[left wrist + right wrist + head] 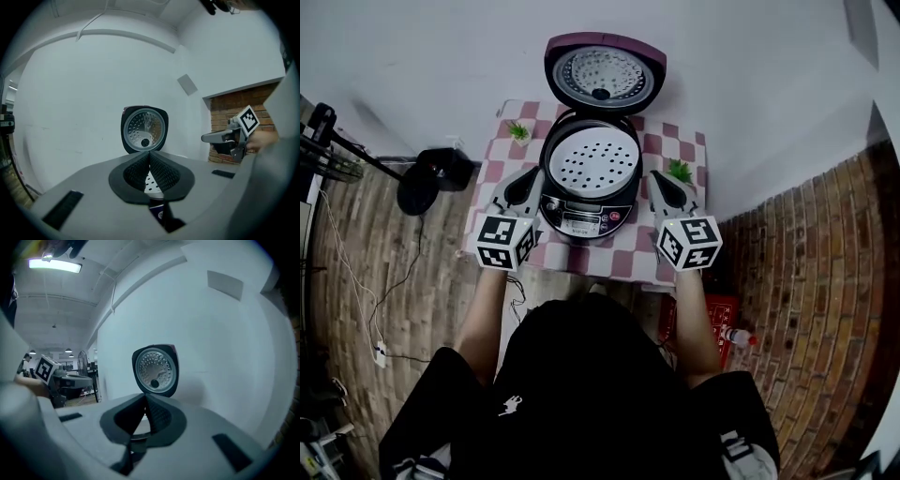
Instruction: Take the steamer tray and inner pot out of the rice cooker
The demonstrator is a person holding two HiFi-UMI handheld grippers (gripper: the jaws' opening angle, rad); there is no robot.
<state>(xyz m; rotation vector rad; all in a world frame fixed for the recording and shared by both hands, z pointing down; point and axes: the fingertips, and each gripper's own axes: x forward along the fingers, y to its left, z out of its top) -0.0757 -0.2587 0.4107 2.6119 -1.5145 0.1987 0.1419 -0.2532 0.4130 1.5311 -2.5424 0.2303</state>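
On the checkered tabletop (623,258), rice cooker (581,214) with lid (603,73) raised, white perforated steamer tray (596,161) seated in its mouth. Just beside the cooker's left flank, left gripper (532,180), jaws closed together on nothing; beside the right flank, right gripper (656,180), likewise closed and empty.
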